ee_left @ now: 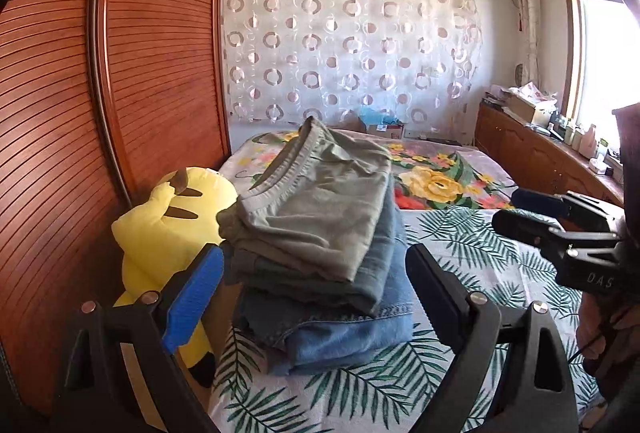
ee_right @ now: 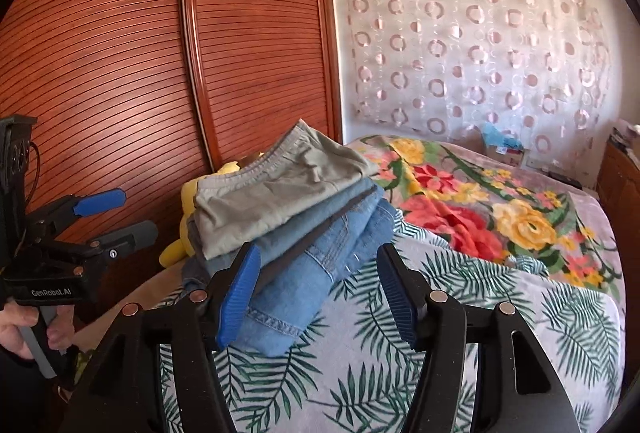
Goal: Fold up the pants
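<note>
A stack of folded pants lies on the bed, grey-green pants on top and blue jeans at the bottom. My left gripper stands open just in front of the stack, its pads apart from the cloth. My right gripper is open too, at the stack's near right corner, nothing pressed between its fingers. Each gripper shows in the other's view: the right gripper at the right edge, the left gripper at the left, held by a hand.
The bed has a palm-leaf sheet and a floral blanket beyond. A yellow plush toy sits left of the stack against the wooden slatted wardrobe. A wooden cabinet with clutter runs along the right wall.
</note>
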A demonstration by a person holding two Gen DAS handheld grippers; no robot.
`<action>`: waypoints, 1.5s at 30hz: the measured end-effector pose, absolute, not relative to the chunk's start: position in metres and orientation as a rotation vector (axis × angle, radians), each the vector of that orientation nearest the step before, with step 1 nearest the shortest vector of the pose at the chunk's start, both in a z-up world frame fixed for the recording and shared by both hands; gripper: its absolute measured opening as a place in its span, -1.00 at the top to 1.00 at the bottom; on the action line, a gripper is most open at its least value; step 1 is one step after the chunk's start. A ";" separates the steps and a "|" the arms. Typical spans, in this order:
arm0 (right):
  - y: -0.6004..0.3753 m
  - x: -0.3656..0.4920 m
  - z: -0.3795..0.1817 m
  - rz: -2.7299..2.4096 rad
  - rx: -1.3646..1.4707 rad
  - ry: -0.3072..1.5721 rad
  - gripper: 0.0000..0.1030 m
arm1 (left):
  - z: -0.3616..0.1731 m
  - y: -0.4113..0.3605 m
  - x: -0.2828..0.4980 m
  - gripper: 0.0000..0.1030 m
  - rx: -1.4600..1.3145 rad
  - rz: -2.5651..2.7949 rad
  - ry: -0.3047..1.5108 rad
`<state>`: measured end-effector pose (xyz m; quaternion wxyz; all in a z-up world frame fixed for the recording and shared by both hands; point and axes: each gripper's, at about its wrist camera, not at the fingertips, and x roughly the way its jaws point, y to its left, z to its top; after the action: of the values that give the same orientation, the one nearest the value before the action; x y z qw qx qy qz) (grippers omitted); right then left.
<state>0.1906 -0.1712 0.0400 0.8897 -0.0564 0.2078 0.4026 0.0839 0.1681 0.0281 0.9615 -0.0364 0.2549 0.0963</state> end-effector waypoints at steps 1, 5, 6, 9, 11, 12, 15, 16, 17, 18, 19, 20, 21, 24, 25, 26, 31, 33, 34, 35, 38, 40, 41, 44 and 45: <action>-0.173 0.188 0.040 0.832 -0.112 0.434 -0.22 | 0.029 0.165 0.082 -0.80 -0.072 0.190 0.516; -0.183 0.178 0.041 0.808 -0.097 0.434 -0.22 | 0.031 0.152 0.079 -0.80 -0.062 0.165 0.516; -0.186 0.175 0.041 0.800 -0.095 0.434 -0.22 | 0.031 0.147 0.078 -0.80 -0.060 0.155 0.514; -0.195 0.163 0.040 0.779 -0.093 0.445 -0.22 | 0.033 0.134 0.074 -0.80 -0.057 0.129 0.509; -0.203 0.155 0.040 0.753 -0.088 0.458 -0.22 | 0.033 0.125 0.072 -0.80 -0.057 0.108 0.509; -0.207 0.152 0.041 0.735 -0.085 0.456 -0.22 | 0.033 0.121 0.071 -0.80 -0.057 0.100 0.510; -0.221 0.139 0.041 0.692 -0.077 0.461 -0.22 | 0.032 0.106 0.068 -0.80 -0.055 0.072 0.515; -0.227 0.135 0.042 0.675 -0.068 0.462 -0.22 | 0.031 0.100 0.066 -0.80 -0.055 0.061 0.518; -0.232 0.131 0.042 0.664 -0.062 0.461 -0.22 | 0.031 0.095 0.065 -0.80 -0.052 0.054 0.521; -0.237 0.127 0.043 0.651 -0.053 0.461 -0.22 | 0.031 0.088 0.063 -0.80 -0.045 0.043 0.526; -0.242 0.122 0.042 0.644 -0.047 0.459 -0.22 | 0.031 0.083 0.062 -0.80 -0.040 0.036 0.527; -0.247 0.119 0.043 0.633 -0.038 0.460 -0.22 | 0.031 0.078 0.060 -0.80 -0.038 0.031 0.528; -0.252 0.115 0.043 0.625 -0.034 0.460 -0.22 | 0.030 0.073 0.059 -0.80 -0.037 0.023 0.531; -0.258 0.103 0.045 0.590 -0.051 0.449 -0.23 | 0.030 0.059 0.057 -0.80 -0.033 -0.003 0.538; -0.260 0.100 0.046 0.569 -0.052 0.447 -0.23 | 0.030 0.056 0.055 -0.80 -0.031 -0.008 0.538; -0.262 0.097 0.047 0.555 -0.049 0.448 -0.24 | 0.032 0.050 0.054 -0.80 -0.029 -0.016 0.537; -0.266 0.081 0.051 0.502 -0.028 0.438 -0.25 | 0.041 0.029 0.050 -0.80 -0.018 -0.040 0.525; -0.266 0.075 0.054 0.486 -0.016 0.432 -0.25 | 0.046 0.023 0.048 -0.80 -0.016 -0.043 0.518; -0.267 0.071 0.055 0.477 -0.014 0.424 -0.25 | 0.050 0.020 0.046 -0.80 -0.013 -0.045 0.512; -0.267 0.066 0.056 0.469 -0.012 0.414 -0.25 | 0.052 0.017 0.044 -0.80 -0.010 -0.049 0.506; -0.268 0.051 0.061 0.458 0.002 0.385 -0.25 | 0.059 0.009 0.039 -0.80 0.006 -0.055 0.490; -0.268 0.043 0.062 0.445 0.006 0.369 -0.25 | 0.065 0.005 0.034 -0.80 0.008 -0.059 0.478; -0.269 0.038 0.063 0.440 0.010 0.361 -0.25 | 0.067 0.005 0.032 -0.80 0.007 -0.059 0.474; -0.269 0.031 0.062 0.428 0.019 0.339 -0.25 | 0.072 0.003 0.026 -0.80 0.002 -0.059 0.462; -0.267 0.027 0.063 0.421 0.019 0.330 -0.25 | 0.073 0.003 0.024 -0.80 0.002 -0.060 0.461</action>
<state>0.0273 -0.2666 0.0631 0.9644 0.0092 0.1631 0.2082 0.0242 0.0030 0.0729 0.9731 0.0010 0.2283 -0.0300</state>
